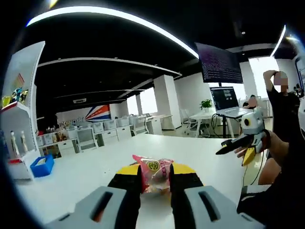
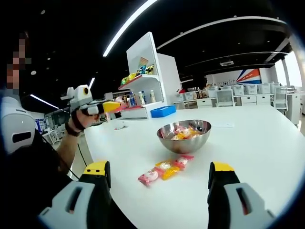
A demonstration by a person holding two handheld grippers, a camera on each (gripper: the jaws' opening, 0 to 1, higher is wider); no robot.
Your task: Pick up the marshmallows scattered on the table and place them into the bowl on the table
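Right gripper view, marshmallows (image 2: 165,171) row angled toward bowl (image 2: 185,142)

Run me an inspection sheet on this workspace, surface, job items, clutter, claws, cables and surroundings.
Surface: white table, bare across most of its top.
Job's things: metal bowl already holds wrapped marshmallows; a loose row of marshmallows lies on the table just in front of it.
Clutter: nothing seen near the bowl; a blue tray sits at the far edge.
Claws: left claw shut on a pink-wrapped marshmallow; right claw open, empty, facing the row.
Cables: dark cables hang by the far desk.
Surroundings: white display shelf, monitors, desks and chairs behind.
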